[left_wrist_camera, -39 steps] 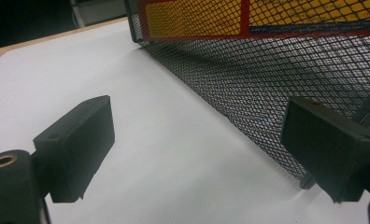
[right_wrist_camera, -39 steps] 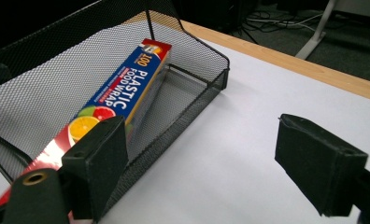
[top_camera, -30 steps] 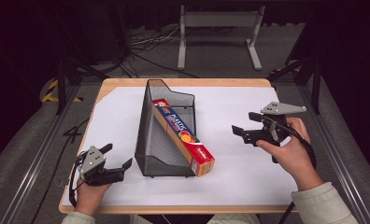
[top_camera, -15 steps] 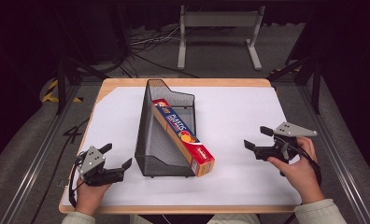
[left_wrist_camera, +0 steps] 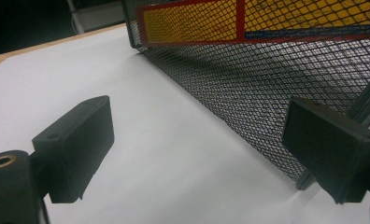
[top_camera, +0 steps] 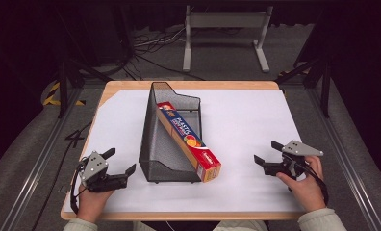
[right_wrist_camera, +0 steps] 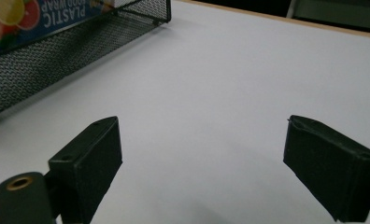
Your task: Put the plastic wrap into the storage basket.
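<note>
Here, plastic wrap box (top_camera: pixel 188 140) in mesh basket (top_camera: pixel 152 144), between both open-jawed grippers.

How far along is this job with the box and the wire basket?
Looks done: the plastic wrap box lies slanted in the black mesh basket, its near end poking over the low front edge. In hand: nothing; the left gripper and right gripper are both open and empty, resting on the white table cover on either side. Left: possibly nothing, or nudging the box fully in.
</note>
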The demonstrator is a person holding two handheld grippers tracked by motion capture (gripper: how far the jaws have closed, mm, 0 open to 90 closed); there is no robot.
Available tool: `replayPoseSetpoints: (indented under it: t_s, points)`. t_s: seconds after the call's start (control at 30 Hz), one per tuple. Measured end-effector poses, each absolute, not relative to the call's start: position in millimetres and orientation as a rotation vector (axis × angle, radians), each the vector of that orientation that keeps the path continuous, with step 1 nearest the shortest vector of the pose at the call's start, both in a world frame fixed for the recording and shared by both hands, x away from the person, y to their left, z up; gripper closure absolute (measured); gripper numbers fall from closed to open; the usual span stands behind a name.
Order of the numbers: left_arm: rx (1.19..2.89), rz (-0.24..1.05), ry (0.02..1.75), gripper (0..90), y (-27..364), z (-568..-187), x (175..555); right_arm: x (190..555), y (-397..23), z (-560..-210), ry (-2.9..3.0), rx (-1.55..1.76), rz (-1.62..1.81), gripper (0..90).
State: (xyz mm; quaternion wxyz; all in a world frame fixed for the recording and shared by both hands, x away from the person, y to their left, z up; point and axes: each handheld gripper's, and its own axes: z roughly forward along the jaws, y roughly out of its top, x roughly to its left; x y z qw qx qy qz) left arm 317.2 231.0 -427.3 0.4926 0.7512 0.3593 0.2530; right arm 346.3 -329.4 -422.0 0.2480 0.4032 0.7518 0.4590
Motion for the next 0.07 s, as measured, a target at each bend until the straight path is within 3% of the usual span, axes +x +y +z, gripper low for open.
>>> replayPoseSetpoints:
  t_s: [0.07]
  points:
    - [1.828, 0.620, 0.867, 10.2, 230.5, -427.6, 317.6, 347.1, -331.8, -427.3, 2.054, 1.134, 1.234, 12.7]
